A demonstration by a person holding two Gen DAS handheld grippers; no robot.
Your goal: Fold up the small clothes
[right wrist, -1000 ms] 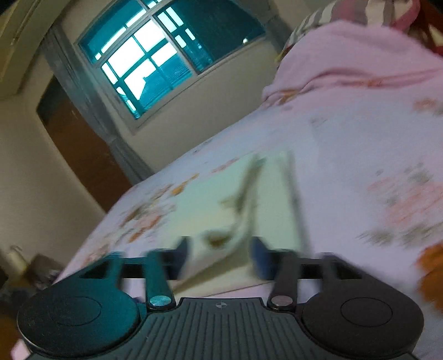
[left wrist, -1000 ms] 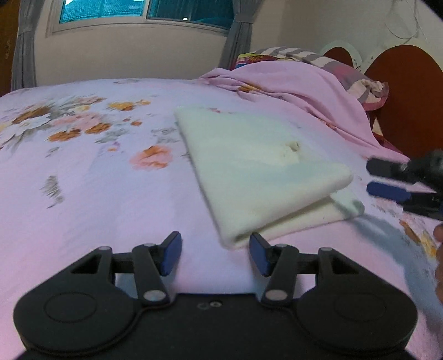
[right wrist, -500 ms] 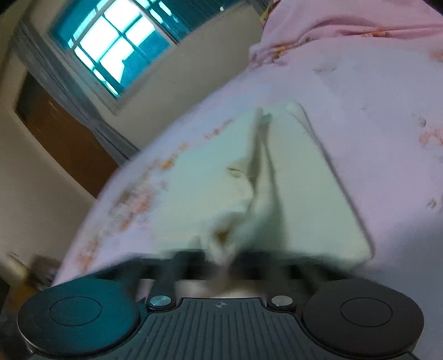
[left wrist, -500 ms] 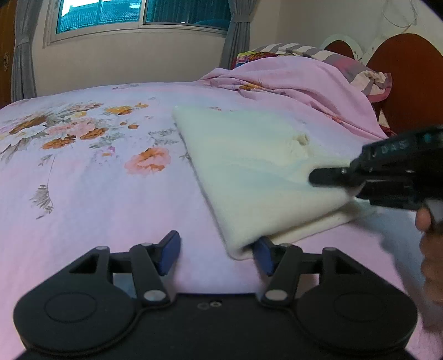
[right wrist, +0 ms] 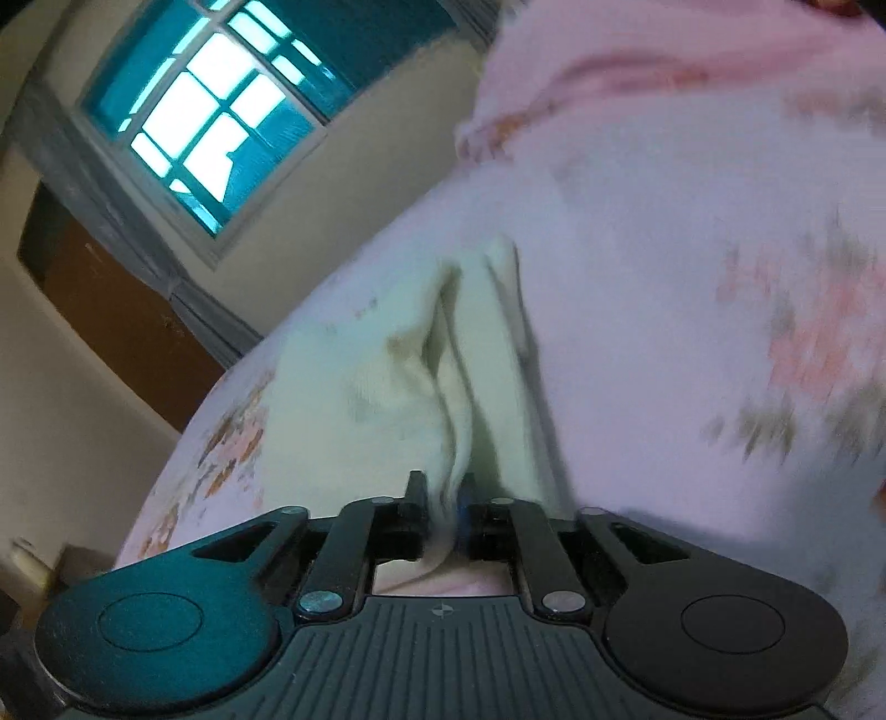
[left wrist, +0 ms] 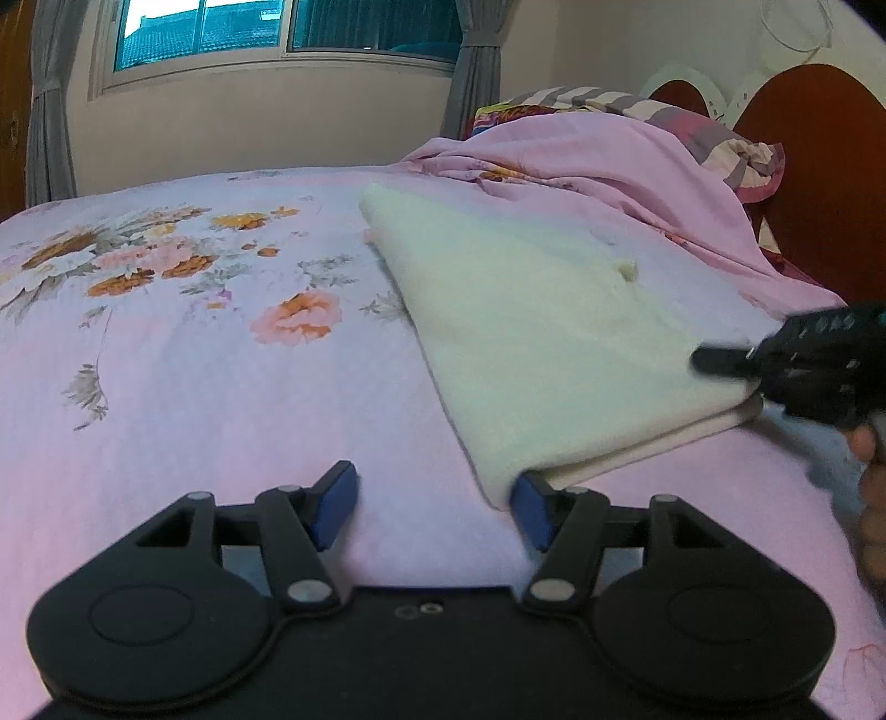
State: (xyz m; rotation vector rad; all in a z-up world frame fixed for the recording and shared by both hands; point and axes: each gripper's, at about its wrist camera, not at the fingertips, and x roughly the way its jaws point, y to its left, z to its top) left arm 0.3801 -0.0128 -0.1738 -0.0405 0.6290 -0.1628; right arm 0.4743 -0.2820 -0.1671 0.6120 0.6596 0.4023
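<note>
Floral bedsheet (left wrist: 221,387) is covered by a folded cream cloth (left wrist: 542,343), its long axis running diagonally toward a rumpled blanket (left wrist: 598,160). Its corner is pinched by the right gripper (right wrist: 443,509), whose jaws have just been loosening slightly; the left gripper (left wrist: 432,498) is kept wide apart, empty, one fingertip (left wrist: 526,498) under the cloth's near edge.

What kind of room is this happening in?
Most likely a bedroom in a home. A bed with a pink floral sheet fills the view, a dark wooden headboard stands at its far end beside a striped pillow, and a curtained window sits in the wall behind.
</note>
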